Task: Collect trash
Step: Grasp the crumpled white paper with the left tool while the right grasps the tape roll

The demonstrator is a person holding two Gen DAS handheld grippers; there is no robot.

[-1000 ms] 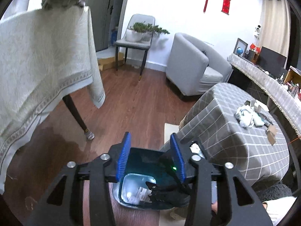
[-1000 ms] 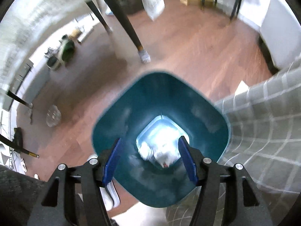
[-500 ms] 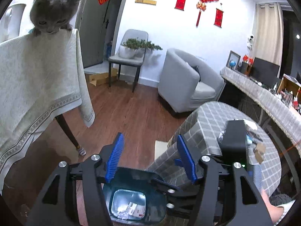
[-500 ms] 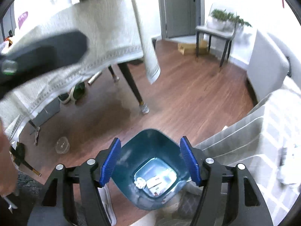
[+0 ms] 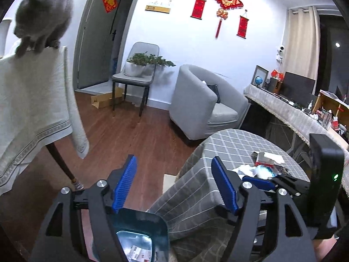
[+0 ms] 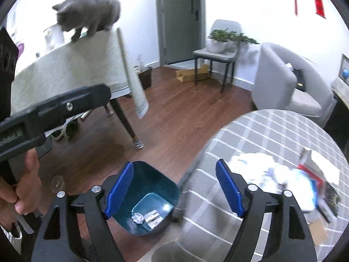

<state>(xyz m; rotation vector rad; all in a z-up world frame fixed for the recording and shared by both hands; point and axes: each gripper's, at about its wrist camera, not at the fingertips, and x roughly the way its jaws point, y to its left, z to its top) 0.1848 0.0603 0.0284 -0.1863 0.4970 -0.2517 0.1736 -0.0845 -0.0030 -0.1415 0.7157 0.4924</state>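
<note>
Both claws have come up from over the bin since a second ago, and their jaws have just been opening with nothing between them. Back then the right one was looking nearly straight down into it.

Over on the left, the left claw (image 5: 174,183) is angled slightly down, blue pads spread apart and empty. In the right wrist view its black body crosses the left edge, with the person's hand (image 6: 20,187) wrapped around the grip. The teal trash bin (image 6: 150,198) sits on the wood floor, right against the checked table (image 6: 272,135). Only the right view looks properly inside it: a crumpled ball and a small packet at the bottom.

The right claw (image 6: 174,187) tilts down more steeply, pads wide and empty, over the bin and table edge. The remaining trash pile (image 5: 261,166), wrappers and tissue, is still on the table; it's sharp in the left view and smeared in the right.
</note>
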